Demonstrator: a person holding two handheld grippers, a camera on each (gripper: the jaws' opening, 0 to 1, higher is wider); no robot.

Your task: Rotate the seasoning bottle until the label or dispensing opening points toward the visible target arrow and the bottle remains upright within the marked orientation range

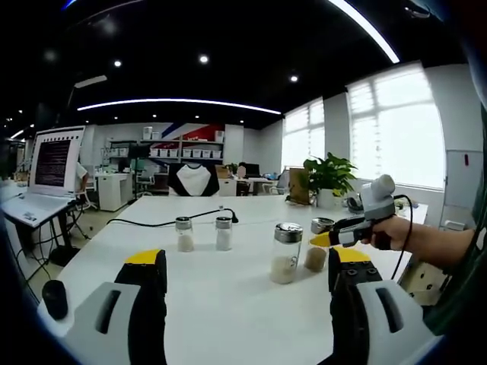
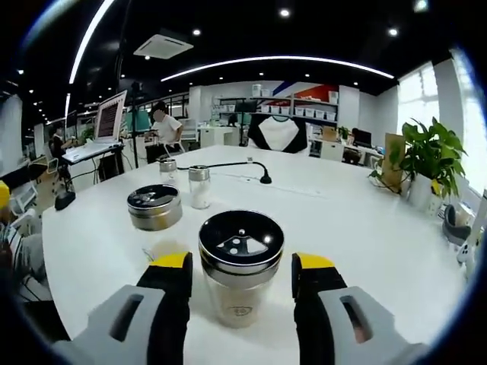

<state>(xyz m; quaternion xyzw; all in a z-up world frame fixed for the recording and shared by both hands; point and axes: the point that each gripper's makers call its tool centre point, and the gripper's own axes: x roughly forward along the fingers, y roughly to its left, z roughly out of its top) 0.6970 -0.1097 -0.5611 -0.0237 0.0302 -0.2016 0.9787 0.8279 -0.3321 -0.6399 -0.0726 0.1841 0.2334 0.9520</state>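
Right gripper (image 2: 241, 283) has its jaws spread around a shaker jar (image 2: 240, 268), one jaw on either side, though whether they touch the glass is hard to tell. The jar stands upright on the white table (image 2: 358, 228), a second, larger jar (image 2: 154, 207) ahead and left of the jaws. Left gripper (image 1: 247, 274) hangs back, jaws wide apart over bare table, two small shakers (image 1: 203, 233) further ahead.

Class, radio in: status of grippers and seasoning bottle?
Left gripper open, idle. Right gripper open, jaws straddling seasoning bottle, upright. Larger bottle beside it, apart.
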